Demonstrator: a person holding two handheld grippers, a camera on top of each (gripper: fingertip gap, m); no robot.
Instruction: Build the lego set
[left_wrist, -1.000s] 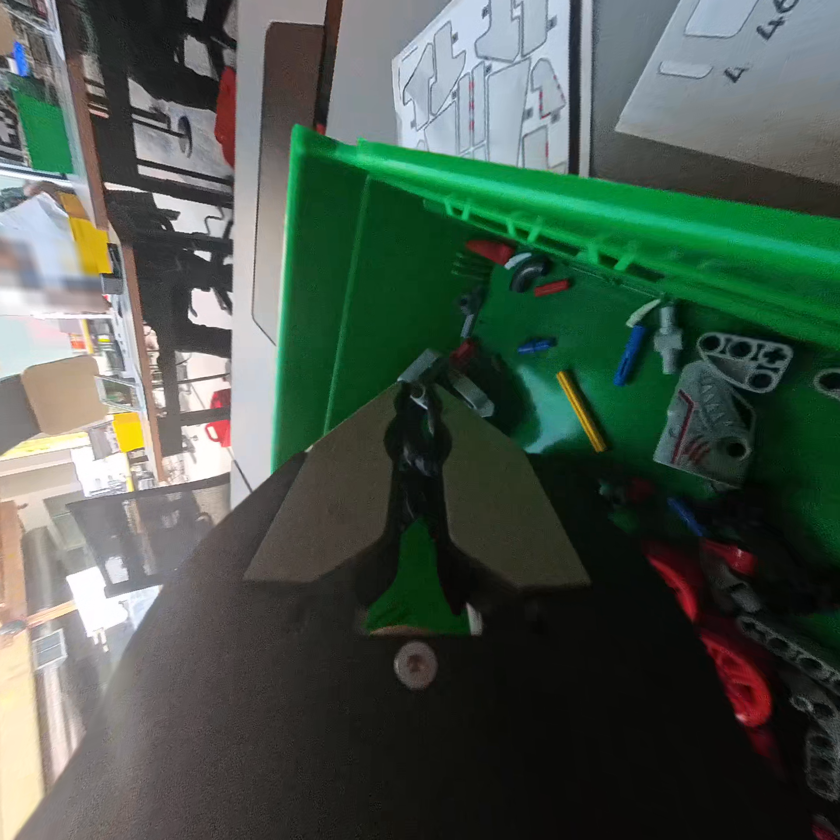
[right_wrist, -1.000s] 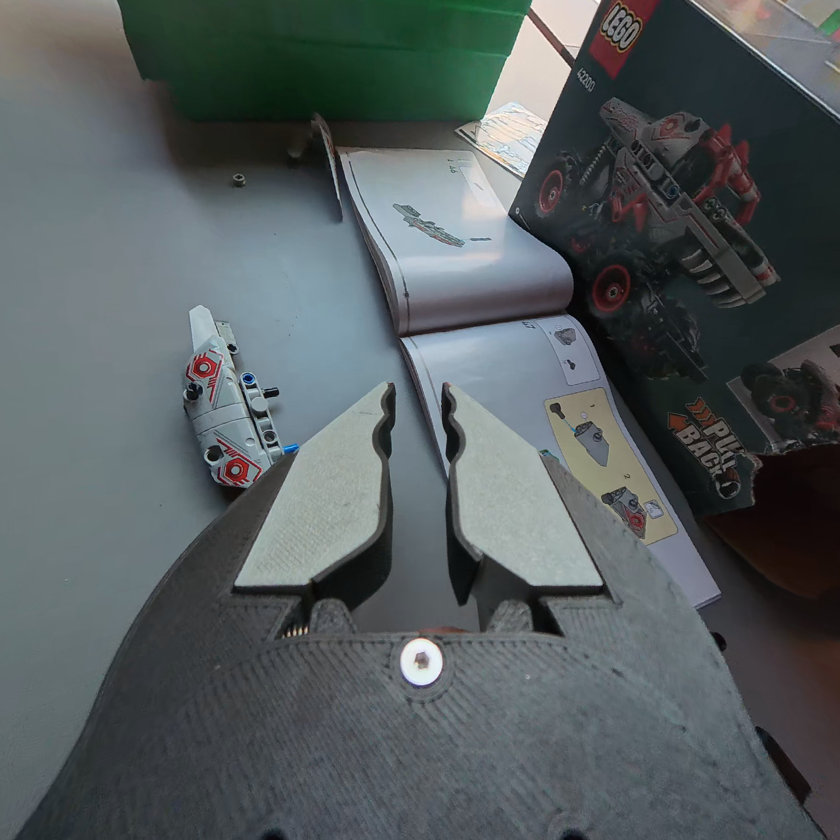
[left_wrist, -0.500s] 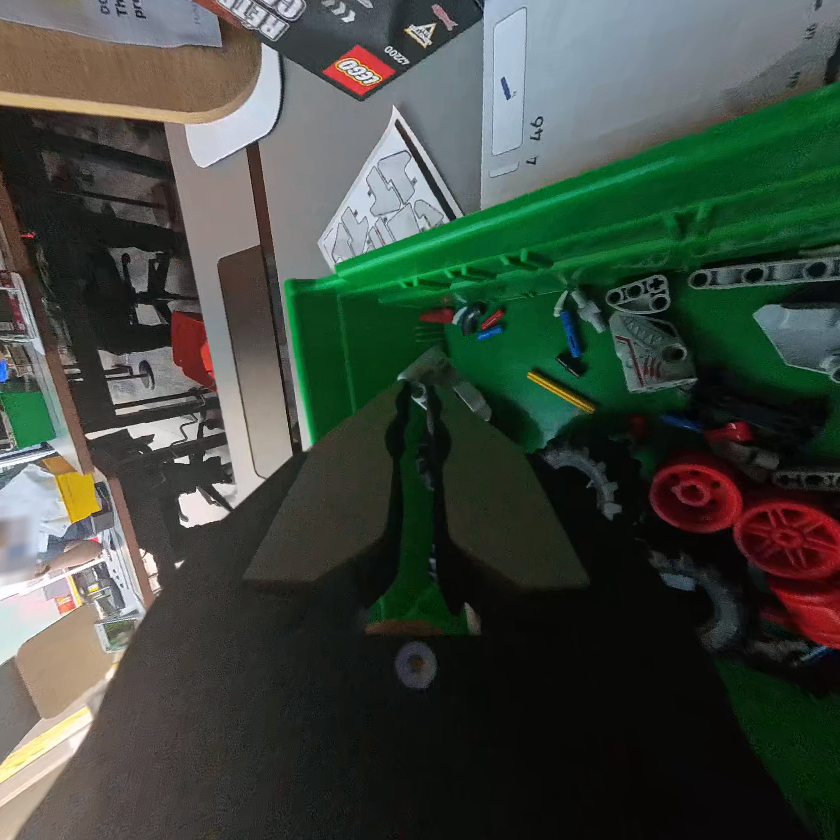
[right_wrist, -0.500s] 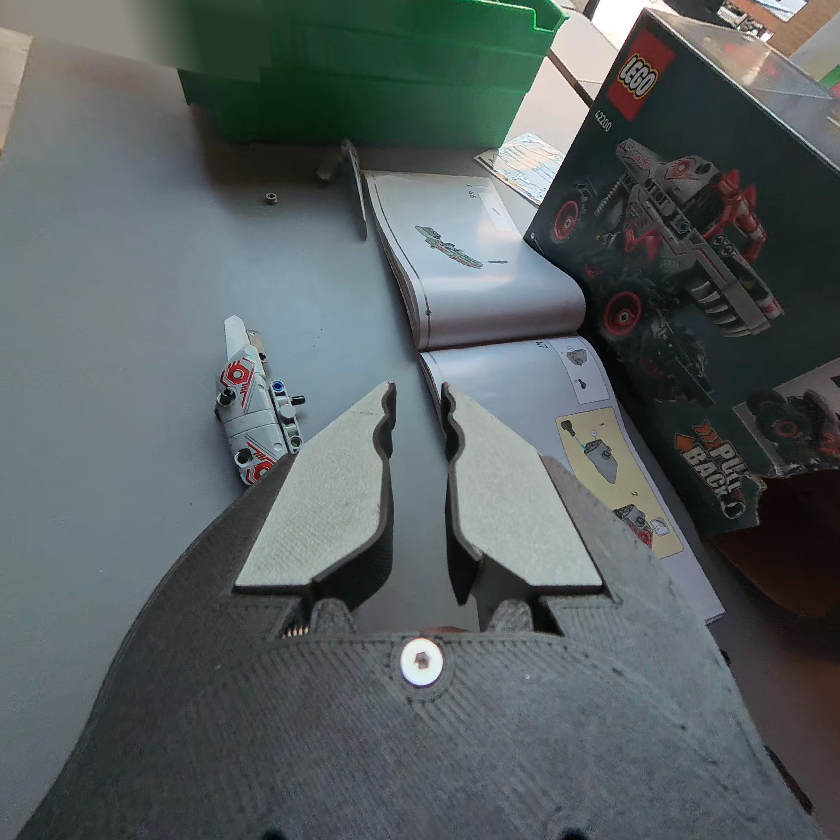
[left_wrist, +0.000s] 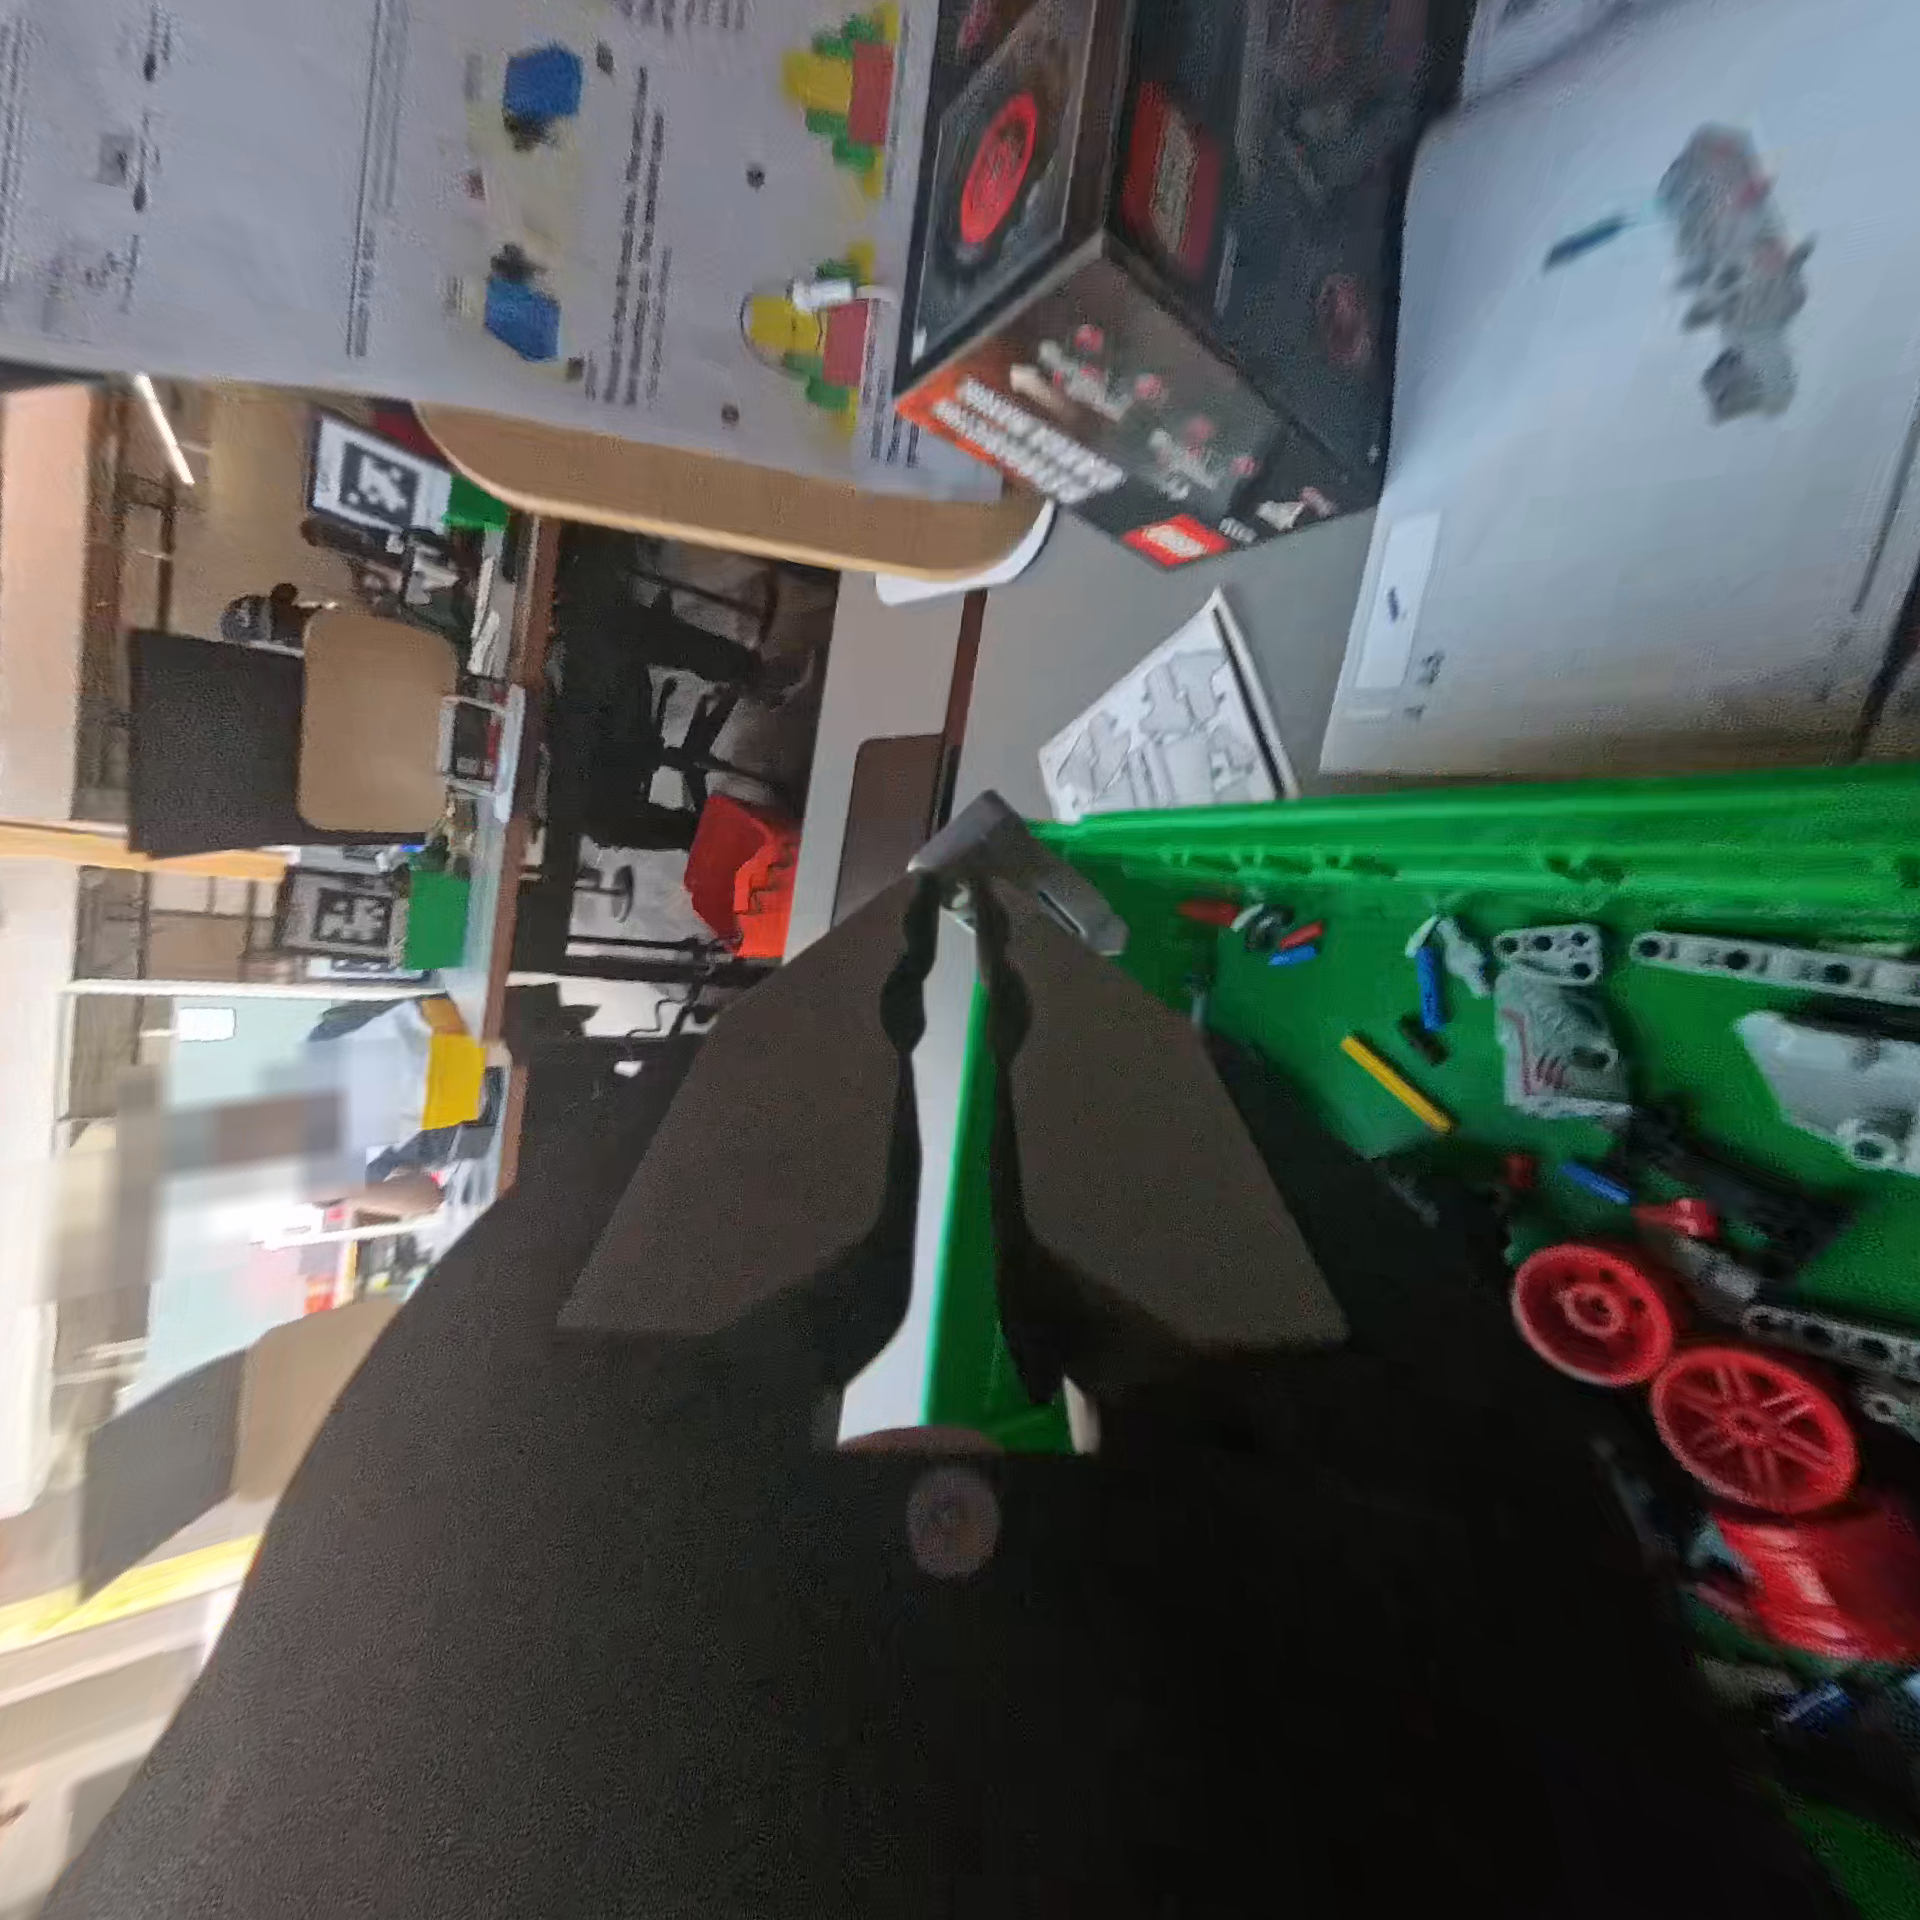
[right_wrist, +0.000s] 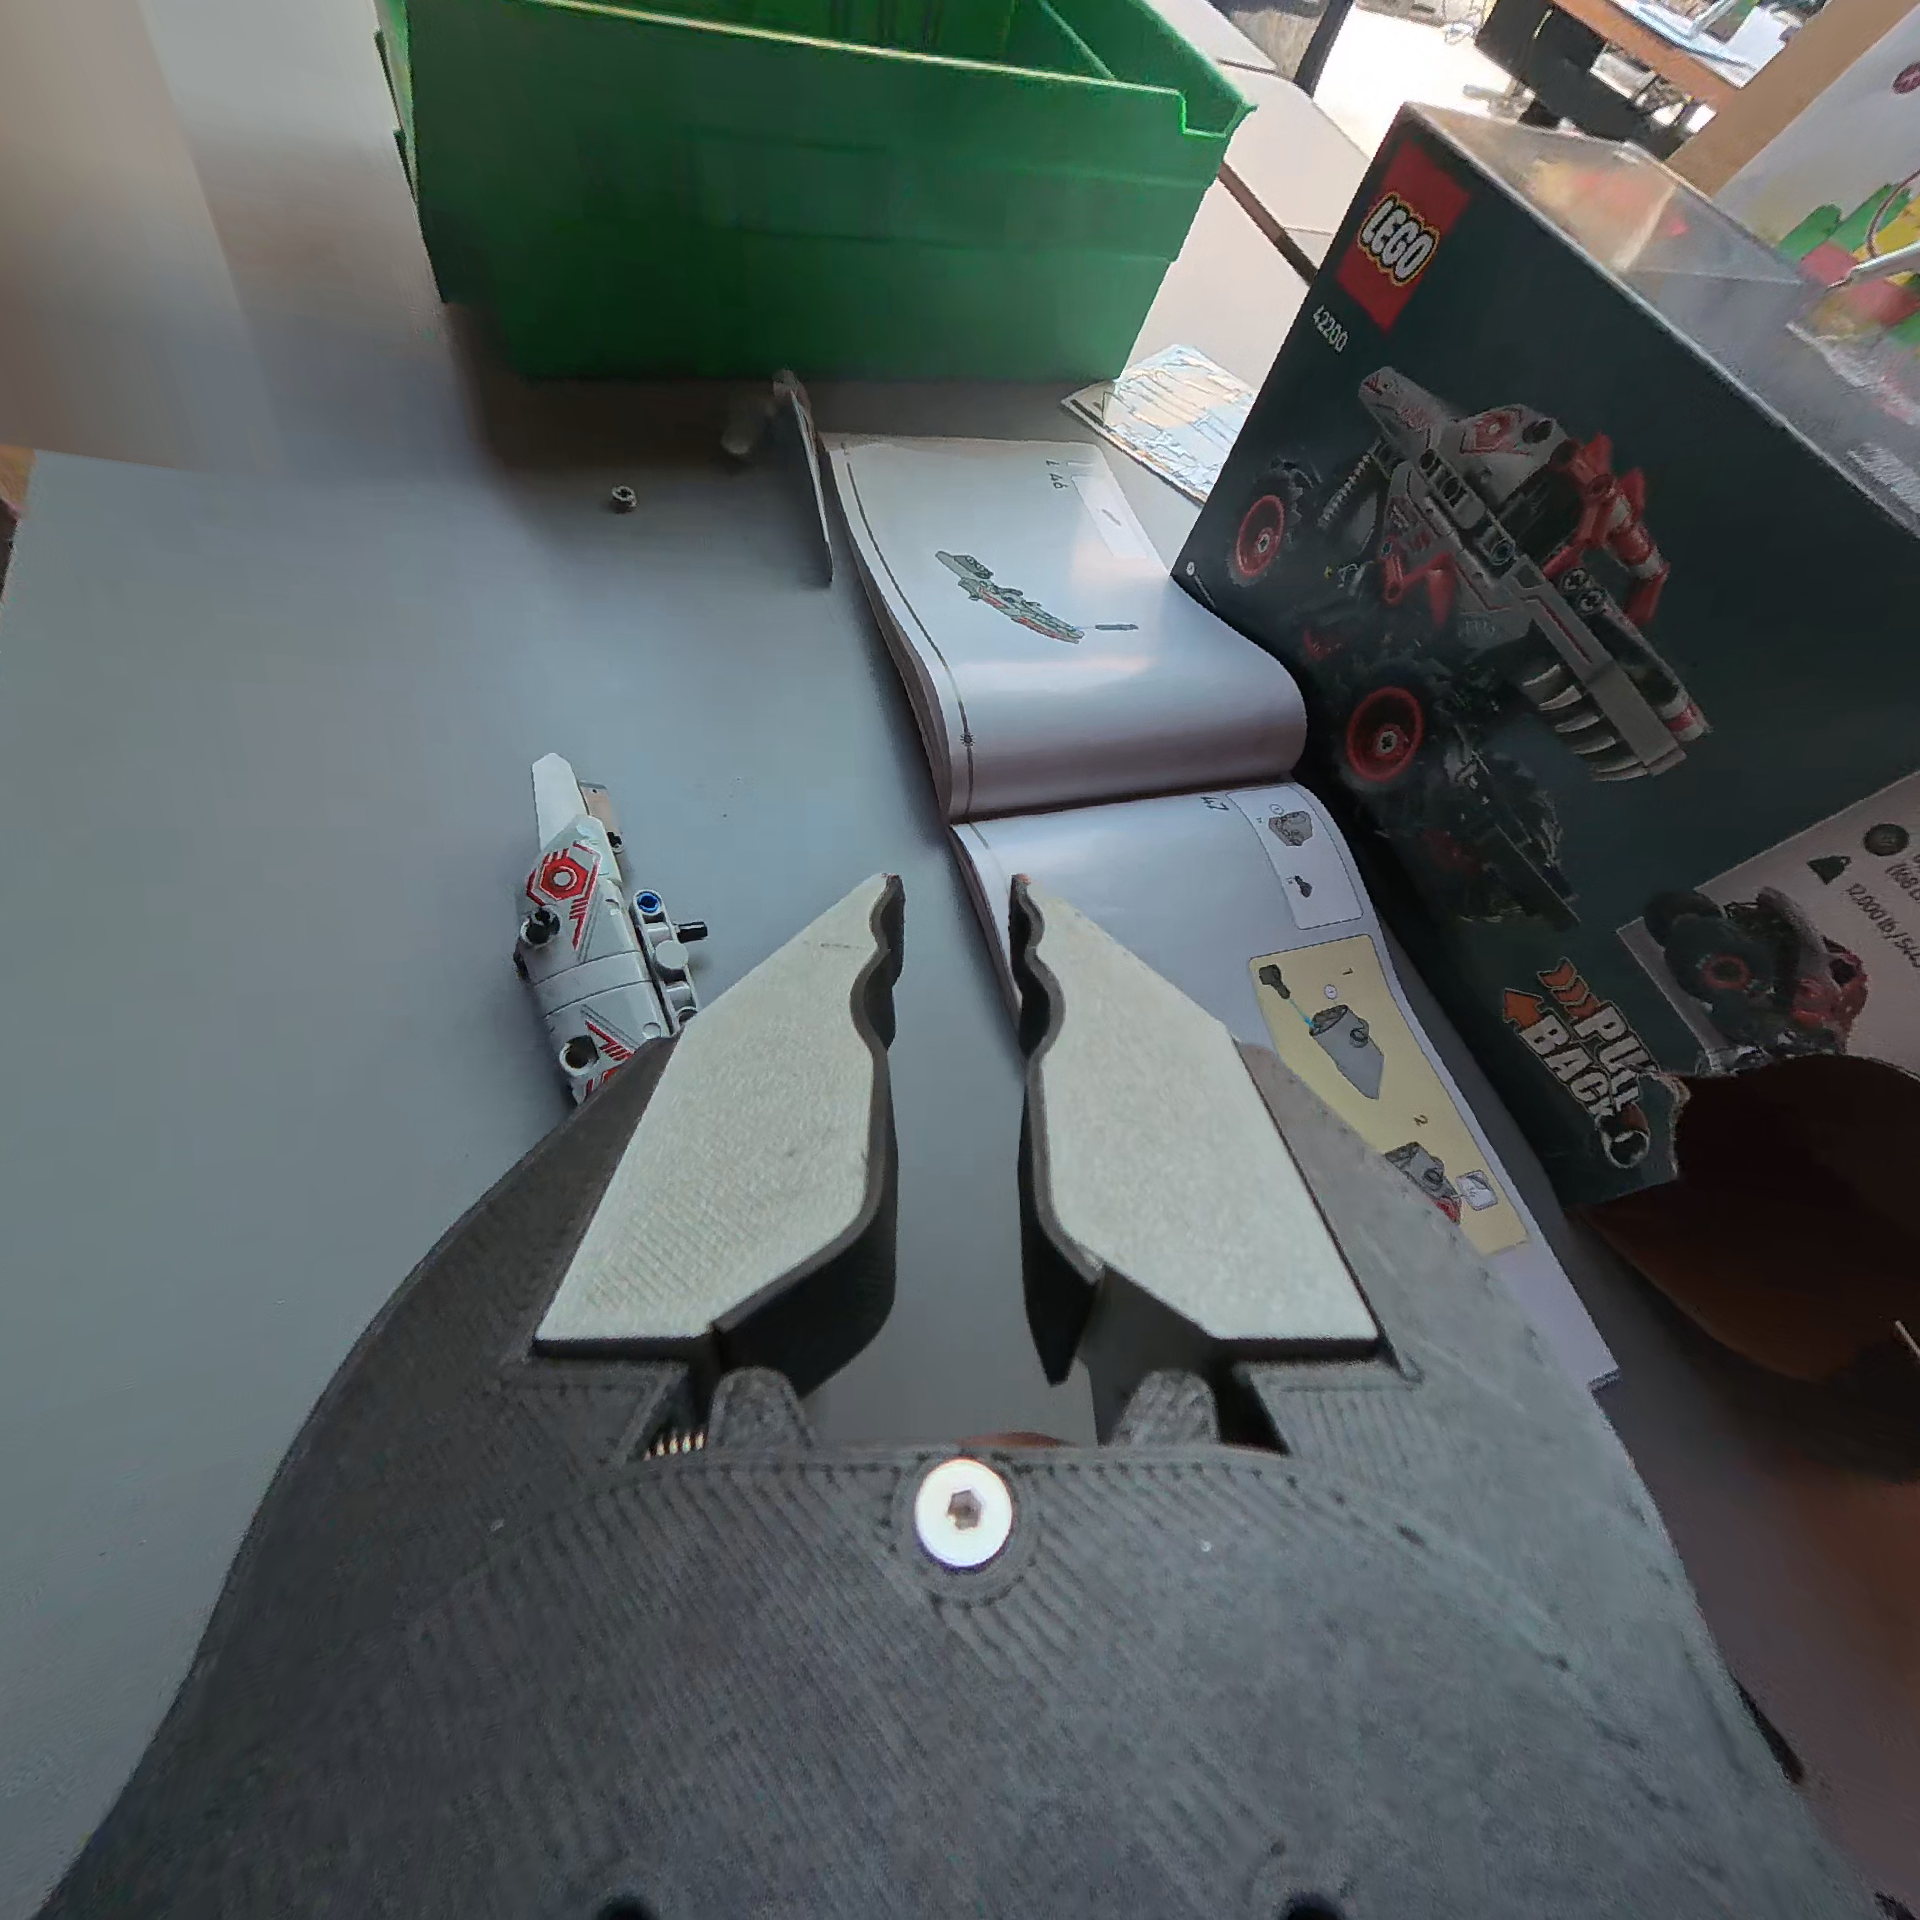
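The left gripper is pinched on a gray angled piece right at its tips, held over the corner of the green bin. To its right, down in the bin, sits a jumble of parts — red wheels, a yellow rod, gray beams. The right gripper hangs slack with a clear gap between its fingers and nothing in it. Just to its left a small gray-and-red assembly lies on the gray table; ahead and to the right — the open manual, then the set's box.
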